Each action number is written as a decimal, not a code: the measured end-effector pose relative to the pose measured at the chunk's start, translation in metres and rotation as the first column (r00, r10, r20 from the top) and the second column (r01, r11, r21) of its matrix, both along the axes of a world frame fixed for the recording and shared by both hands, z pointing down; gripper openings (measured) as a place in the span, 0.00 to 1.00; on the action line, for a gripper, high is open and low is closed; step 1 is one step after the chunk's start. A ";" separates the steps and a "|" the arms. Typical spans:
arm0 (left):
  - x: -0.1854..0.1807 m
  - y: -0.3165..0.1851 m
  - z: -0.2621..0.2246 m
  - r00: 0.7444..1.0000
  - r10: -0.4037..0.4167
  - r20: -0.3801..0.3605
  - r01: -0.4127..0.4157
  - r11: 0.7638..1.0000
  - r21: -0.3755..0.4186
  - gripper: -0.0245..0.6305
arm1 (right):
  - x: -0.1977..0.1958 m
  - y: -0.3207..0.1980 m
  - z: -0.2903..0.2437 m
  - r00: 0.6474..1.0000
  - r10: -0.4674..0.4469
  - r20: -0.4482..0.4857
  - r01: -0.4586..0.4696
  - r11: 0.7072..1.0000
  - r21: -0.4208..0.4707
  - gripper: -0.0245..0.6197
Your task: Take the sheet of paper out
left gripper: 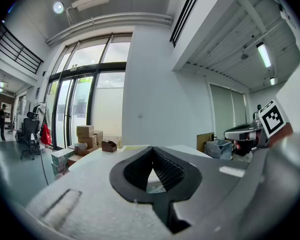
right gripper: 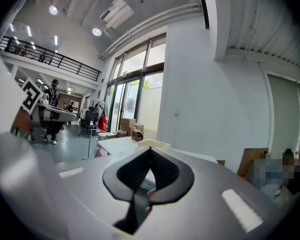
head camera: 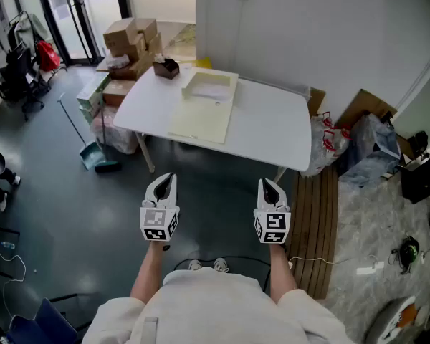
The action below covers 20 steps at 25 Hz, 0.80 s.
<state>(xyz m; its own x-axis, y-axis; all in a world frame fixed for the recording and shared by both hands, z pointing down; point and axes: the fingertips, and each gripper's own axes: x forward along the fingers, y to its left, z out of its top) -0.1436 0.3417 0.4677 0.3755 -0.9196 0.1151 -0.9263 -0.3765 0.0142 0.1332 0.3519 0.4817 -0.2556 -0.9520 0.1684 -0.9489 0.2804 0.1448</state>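
Observation:
A white table [head camera: 272, 131] stands ahead of me, some way beyond both grippers. On it lies an open cream box [head camera: 201, 117], and a white sheet of paper [head camera: 211, 91] rests in its far tray. My left gripper [head camera: 165, 179] and right gripper [head camera: 267, 184] hover side by side over the grey floor, short of the table's near edge. Both point toward the table, both are shut, and neither holds anything. In the right gripper view the cream box [right gripper: 154, 144] shows just past the jaw tips of the right gripper [right gripper: 150, 148]. The left gripper [left gripper: 151, 148] faces the table [left gripper: 125, 154].
A small brown box [head camera: 166, 68] sits at the table's far left corner. Stacked cardboard boxes [head camera: 131, 43] stand beyond it. A broom with dustpan [head camera: 94, 154] lies left of the table. Wooden slats [head camera: 317, 224], bags [head camera: 328, 140] and cardboard [head camera: 364, 108] crowd the right side.

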 end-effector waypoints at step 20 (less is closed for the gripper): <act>0.047 0.005 0.004 0.999 -0.037 0.012 0.037 0.999 -0.006 0.04 | 0.034 -0.006 0.005 0.998 -0.070 0.004 0.070 0.998 0.003 0.04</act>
